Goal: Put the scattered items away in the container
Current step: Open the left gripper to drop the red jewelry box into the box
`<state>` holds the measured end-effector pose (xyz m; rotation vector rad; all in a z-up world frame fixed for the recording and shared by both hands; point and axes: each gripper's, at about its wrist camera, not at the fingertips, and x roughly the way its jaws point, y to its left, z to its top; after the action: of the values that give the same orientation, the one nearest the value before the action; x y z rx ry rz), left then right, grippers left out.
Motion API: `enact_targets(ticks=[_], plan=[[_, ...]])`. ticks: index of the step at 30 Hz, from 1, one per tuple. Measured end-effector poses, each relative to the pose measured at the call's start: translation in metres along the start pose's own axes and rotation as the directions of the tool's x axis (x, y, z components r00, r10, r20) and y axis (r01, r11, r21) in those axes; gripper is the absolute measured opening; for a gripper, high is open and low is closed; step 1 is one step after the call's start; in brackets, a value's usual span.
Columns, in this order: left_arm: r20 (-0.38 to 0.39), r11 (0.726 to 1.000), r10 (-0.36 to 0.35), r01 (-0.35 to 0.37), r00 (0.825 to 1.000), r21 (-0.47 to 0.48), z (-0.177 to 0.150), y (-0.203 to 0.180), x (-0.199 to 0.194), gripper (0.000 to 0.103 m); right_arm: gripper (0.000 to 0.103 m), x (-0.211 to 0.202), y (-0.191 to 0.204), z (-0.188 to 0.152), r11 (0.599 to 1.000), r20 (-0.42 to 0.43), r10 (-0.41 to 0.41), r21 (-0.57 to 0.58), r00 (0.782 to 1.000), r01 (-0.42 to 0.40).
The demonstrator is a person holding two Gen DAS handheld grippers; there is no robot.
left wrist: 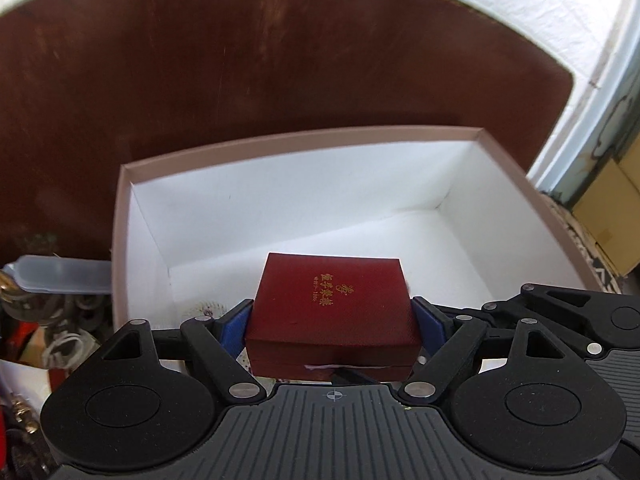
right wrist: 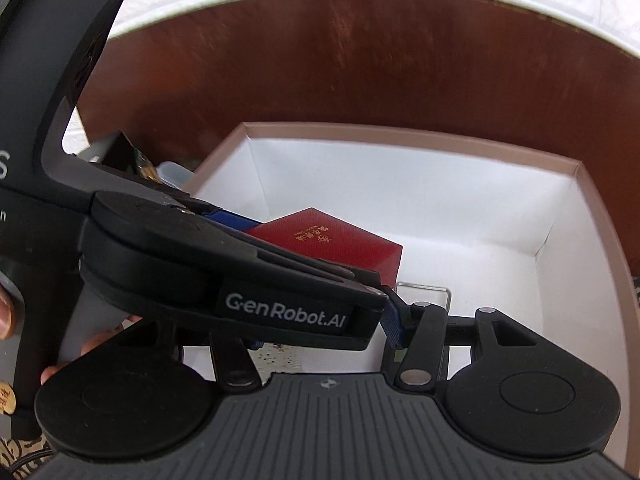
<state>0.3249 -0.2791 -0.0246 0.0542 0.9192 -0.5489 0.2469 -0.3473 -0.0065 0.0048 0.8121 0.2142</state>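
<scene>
Left wrist view: red gift box (left wrist: pixel 332 308) clamped by its two short sides between the blue fingers (left wrist: pixel 232 328) of the left gripper (left wrist: pixel 334 320), hanging over the open white container (left wrist: pixel 300 140). Probably light, stiff-walled, slightly slick; side grip below the lid seam seems safest.

Right wrist view: same red box above the container floor, partly hidden. Right gripper (right wrist: pixel 328 344) mostly blocked; cannot tell whether apart or together.
</scene>
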Motion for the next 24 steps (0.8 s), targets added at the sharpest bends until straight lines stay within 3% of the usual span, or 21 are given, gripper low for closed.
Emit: enact_targets(ticks=[4, 9, 18, 24], plan=[[-0.069, 1.000, -0.014, 0.012, 0.997, -0.027, 0.008, 0.005, 0.018, 0.084, 0.060, 0.003, -0.016, 0.000, 0.999, -0.087, -0.016, 0.030, 0.996, 0.019], [-0.071, 0.999, 0.034, -0.035, 0.997, -0.014, 0.011, 0.001, 0.024, 0.090, 0.059, 0.010, -0.019, 0.004, 0.999, -0.109, -0.009, 0.041, 0.994, 0.013], [-0.072, 0.999, -0.004, 0.002, 0.997, -0.032, 0.009, 0.006, 0.018, 0.091, 0.093, 0.019, -0.025, 0.006, 0.994, -0.102, -0.071, 0.072, 0.992, 0.079], [-0.029, 0.998, -0.029, 0.027, 0.999, -0.051, 0.005, 0.003, -0.002, 0.092, 0.098, 0.002, -0.024, 0.005, 0.994, -0.080, -0.068, 0.075, 0.994, 0.074]])
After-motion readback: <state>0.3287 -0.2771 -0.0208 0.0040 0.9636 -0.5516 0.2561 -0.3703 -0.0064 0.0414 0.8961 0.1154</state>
